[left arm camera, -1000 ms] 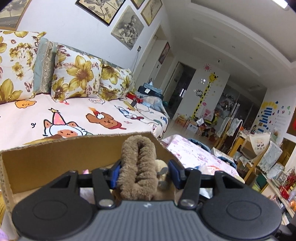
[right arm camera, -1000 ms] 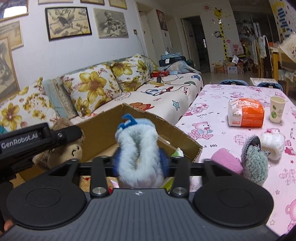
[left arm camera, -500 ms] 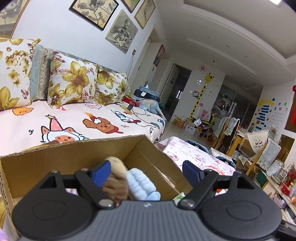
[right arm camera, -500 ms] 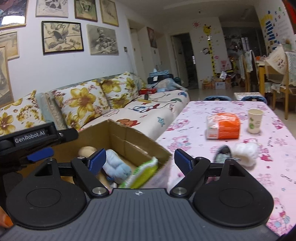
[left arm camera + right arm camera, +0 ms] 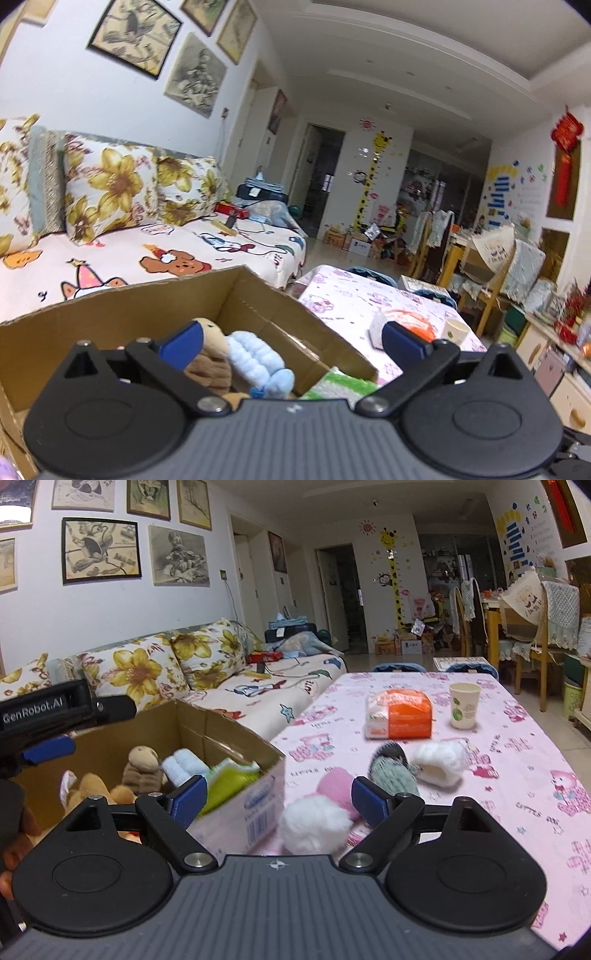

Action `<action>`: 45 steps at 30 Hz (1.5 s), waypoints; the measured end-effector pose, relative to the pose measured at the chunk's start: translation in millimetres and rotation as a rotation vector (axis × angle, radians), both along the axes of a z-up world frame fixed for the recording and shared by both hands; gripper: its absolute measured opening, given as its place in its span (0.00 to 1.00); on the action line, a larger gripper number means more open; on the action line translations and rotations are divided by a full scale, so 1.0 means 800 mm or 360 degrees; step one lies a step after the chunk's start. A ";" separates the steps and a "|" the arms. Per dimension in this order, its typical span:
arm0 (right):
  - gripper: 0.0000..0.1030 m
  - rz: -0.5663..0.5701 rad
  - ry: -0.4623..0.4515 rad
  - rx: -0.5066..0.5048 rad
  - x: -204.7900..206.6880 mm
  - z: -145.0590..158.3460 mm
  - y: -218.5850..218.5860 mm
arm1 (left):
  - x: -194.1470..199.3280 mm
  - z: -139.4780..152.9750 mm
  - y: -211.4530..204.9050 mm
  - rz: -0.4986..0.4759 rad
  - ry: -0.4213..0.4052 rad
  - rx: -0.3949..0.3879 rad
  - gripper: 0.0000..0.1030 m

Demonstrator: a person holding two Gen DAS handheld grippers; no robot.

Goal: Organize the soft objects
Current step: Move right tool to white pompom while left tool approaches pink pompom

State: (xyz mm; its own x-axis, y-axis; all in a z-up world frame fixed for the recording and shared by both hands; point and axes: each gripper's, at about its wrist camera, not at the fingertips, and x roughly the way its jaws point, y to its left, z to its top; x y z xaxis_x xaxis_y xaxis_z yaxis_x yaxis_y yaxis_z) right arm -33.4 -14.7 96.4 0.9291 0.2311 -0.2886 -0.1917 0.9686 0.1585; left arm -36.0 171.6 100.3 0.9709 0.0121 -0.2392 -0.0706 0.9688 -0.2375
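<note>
With both my left gripper [image 5: 291,338] and right gripper [image 5: 279,798] wide apart holding nothing, only my right camera shows the white fluffy ball [image 5: 314,829] beside the box [image 5: 255,801].

A family living room is shown: a sofa [image 5: 258,698] with flowered cushions [image 5: 136,672], framed pictures [image 5: 101,550], and a giraffe height chart [image 5: 393,576].

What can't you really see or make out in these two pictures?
- Bottom of the cardboard box: both views, hidden by toys and gripper bodies.
- Tan plush: right view, lower part behind the right gripper.
- Orange pack: left view, blurred, partly behind the left gripper finger.
- Print on the paper cup: too small.
</note>
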 end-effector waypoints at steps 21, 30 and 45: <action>1.00 -0.0148 0.0034 0.0042 -0.002 -0.014 -0.017 | 0.007 -0.011 -0.041 -0.0155 0.0012 0.0126 0.99; 1.00 -0.0221 0.0071 0.0043 0.004 -0.020 -0.028 | 0.009 -0.018 -0.062 -0.0222 0.0016 0.0216 0.99; 1.00 -0.0408 0.0147 0.0098 0.031 -0.042 -0.082 | 0.007 -0.040 -0.126 -0.0420 0.0005 0.0489 0.99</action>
